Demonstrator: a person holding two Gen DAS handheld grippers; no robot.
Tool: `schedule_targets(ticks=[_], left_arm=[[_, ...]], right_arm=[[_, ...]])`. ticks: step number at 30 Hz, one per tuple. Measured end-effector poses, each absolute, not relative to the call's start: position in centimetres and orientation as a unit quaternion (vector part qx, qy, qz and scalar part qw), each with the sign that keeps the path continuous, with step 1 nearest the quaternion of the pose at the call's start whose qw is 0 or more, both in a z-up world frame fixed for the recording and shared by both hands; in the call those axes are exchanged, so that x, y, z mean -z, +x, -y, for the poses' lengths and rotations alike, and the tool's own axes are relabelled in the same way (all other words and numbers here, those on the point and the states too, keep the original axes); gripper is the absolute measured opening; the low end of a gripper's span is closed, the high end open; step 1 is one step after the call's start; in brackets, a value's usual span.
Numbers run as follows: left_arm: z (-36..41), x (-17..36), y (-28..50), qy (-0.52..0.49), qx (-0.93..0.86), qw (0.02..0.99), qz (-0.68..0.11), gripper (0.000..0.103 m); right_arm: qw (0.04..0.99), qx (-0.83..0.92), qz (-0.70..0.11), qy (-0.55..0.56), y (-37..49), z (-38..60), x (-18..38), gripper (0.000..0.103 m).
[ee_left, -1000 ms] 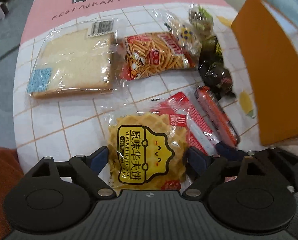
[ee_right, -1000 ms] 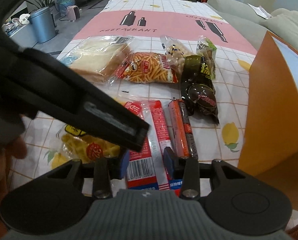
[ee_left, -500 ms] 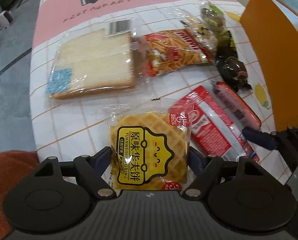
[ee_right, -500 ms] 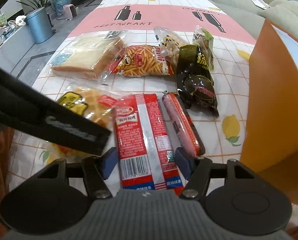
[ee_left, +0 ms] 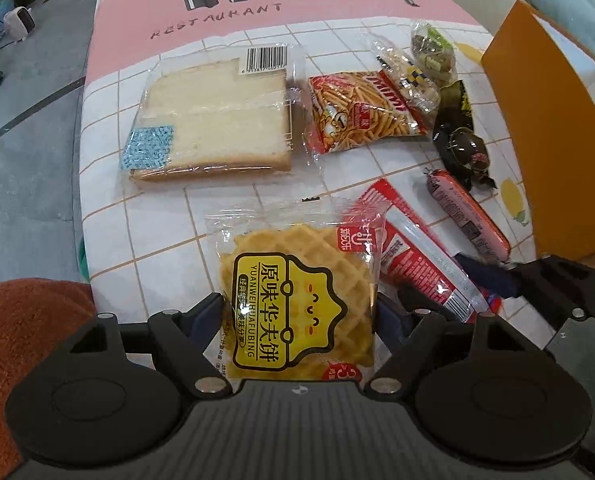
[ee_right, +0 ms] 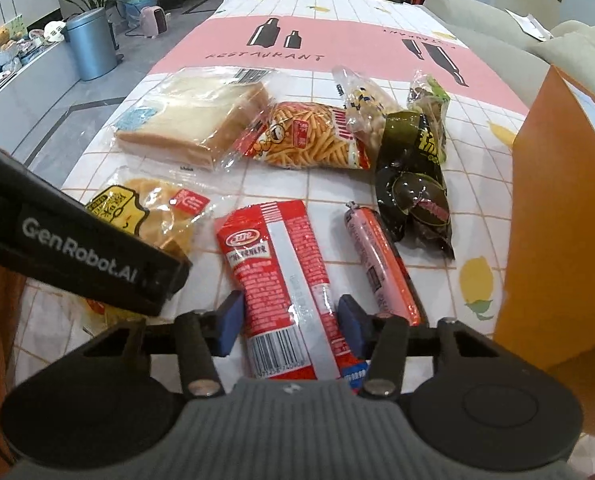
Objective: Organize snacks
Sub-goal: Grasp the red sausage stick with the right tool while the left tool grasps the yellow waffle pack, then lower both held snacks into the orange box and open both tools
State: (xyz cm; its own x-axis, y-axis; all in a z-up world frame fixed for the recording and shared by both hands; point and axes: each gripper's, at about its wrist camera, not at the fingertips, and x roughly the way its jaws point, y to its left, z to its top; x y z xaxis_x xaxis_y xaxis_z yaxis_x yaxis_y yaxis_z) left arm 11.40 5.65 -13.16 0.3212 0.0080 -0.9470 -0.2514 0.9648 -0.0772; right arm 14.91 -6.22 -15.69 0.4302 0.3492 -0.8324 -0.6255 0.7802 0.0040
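Note:
A waffle packet (ee_left: 297,304) with a yellow label sits between the pads of my left gripper (ee_left: 299,314), which press on its two sides; its far end overlaps a red packet (ee_left: 413,248). In the right wrist view the waffle packet (ee_right: 145,208) shows behind the left gripper's black housing (ee_right: 77,248). My right gripper (ee_right: 291,324) is closing, its blue pads against the edges of the red packet (ee_right: 277,260), squeezing its near end narrow. A pink sausage (ee_right: 381,264) lies just right of it.
Farther back lie packed sliced bread (ee_left: 213,120), a bag of stick snacks (ee_left: 361,112), a clear bag of small snacks (ee_right: 361,100) and dark green packets (ee_right: 413,184). An orange box (ee_right: 557,220) stands at the right. The table's left edge (ee_left: 83,200) drops to the floor.
The waffle packet stayed between the left jaws while the table shifted beneath it. The right jaws spread wide around the red packet, then narrowed onto it again.

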Motion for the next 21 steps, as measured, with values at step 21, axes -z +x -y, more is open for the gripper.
schedule_targets(ticks=[21], left_arm=[[-1.6,3.4,9.4,-0.108,-0.023,0.864,-0.49,0.089]], right_arm=[[0.894,-0.228,-0.377,-0.079,11.8,12.5,4.9,0.03]])
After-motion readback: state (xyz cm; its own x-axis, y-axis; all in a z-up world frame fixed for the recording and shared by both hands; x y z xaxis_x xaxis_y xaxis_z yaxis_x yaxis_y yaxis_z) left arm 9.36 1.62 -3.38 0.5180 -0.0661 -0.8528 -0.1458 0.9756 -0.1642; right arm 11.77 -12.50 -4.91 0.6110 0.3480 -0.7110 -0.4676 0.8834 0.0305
